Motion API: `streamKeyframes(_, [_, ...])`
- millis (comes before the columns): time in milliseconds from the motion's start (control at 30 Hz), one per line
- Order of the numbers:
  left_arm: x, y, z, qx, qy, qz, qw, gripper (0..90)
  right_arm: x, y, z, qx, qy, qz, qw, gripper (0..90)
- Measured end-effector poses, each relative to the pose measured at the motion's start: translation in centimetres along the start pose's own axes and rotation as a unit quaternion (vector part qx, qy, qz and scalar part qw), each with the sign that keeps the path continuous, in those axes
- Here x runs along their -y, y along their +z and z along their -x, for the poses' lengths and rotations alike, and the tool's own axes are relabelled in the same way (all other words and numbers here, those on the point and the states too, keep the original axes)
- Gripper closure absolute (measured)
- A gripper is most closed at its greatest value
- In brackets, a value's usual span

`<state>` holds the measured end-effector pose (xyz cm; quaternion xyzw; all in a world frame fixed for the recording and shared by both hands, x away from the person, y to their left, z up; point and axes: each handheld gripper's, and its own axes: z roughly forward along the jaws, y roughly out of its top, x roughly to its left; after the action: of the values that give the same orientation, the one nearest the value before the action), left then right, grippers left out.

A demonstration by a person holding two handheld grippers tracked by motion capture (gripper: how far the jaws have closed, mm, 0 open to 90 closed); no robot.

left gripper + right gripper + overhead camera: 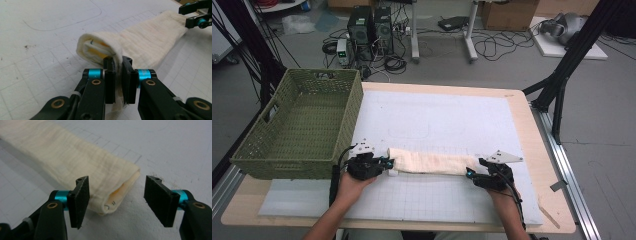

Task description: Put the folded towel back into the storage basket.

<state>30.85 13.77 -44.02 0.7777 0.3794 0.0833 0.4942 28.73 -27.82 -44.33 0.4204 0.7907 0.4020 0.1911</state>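
Note:
A long folded cream cloth (429, 162) lies across the white gridded mat, running left to right. My left gripper (389, 162) is shut on its left end; in the left gripper view the pads (118, 62) pinch the fabric edge, and the folded layers of the cloth (147, 42) open toward the camera. My right gripper (469, 172) is at the right end of the cloth. In the right gripper view its jaws (117, 182) stand apart on either side of the cloth's end (75, 157), with gaps showing, so the pads do not press it. The right gripper (197, 15) also appears far off in the left gripper view.
A green woven basket (297, 160) stands on the table's left side, just beyond my left hand. The white mat (437, 115) covers most of the wooden table (537, 150). Computers, cables and stands are on the floor behind.

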Motion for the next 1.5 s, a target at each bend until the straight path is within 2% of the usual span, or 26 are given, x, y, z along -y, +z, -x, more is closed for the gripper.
streamKeyframes(100, [0.0,0.0,-0.1,-0.001,0.001,-0.002,1.0000,82.4,0.1,0.1,-0.1,-0.001,0.003,-0.003,1.0000,39.5])
streamKeyframes(200, [0.1,0.1,-0.1,-0.003,0.000,-0.002,1.0000,82.3,0.4,0.6,-0.3,-0.014,0.002,-0.023,0.9996,42.9])
streamKeyframes(400, [0.2,0.2,-0.1,-0.005,0.001,-0.006,1.0000,82.3,0.4,0.8,-0.4,-0.031,-0.001,-0.026,0.9992,52.0])
streamKeyframes(533, [0.3,0.3,-0.1,-0.007,0.004,-0.011,0.9999,82.3,0.5,0.8,-0.2,-0.040,0.019,-0.029,0.9986,57.4])
streamKeyframes(567, [0.3,0.3,-0.1,-0.008,0.005,-0.012,0.9999,82.2,0.5,0.8,-0.3,-0.040,0.023,-0.029,0.9985,60.4])
streamKeyframes(667, [0.3,0.4,-0.1,-0.008,0.006,-0.013,0.9999,82.3,0.4,0.8,-0.5,-0.058,0.024,-0.028,0.9977,77.3])
streamKeyframes(700, [0.3,0.4,-0.1,-0.008,0.006,-0.013,0.9999,82.3,0.4,0.8,-0.6,-0.057,0.021,-0.029,0.9978,78.2])
streamKeyframes(800, [0.3,0.3,-0.1,-0.007,0.007,-0.011,0.9999,82.4,0.3,0.7,-0.5,-0.062,0.030,-0.031,0.9971,79.5])
streamKeyframes(867, [0.1,0.1,-0.1,-0.006,0.005,-0.005,1.0000,82.4,0.1,0.7,-0.6,-0.057,0.024,-0.030,0.9976,80.0])
streamKeyframes(1100, [-0.7,-0.6,0.1,0.004,0.000,0.021,0.9998,82.5,-0.7,-0.5,0.1,-0.053,0.041,0.004,0.9978,80.0])
streamKeyframes(1267, [-1.3,-1.1,0.5,0.008,0.005,0.034,0.9994,82.5,-1.2,-1.3,0.4,-0.051,0.048,0.020,0.9973,79.9])
streamKeyframes(1500, [-2.4,-2.2,0.9,0.009,0.017,0.062,0.9979,82.5,-2.2,-2.4,0.3,-0.043,0.031,0.048,0.9975,79.6])
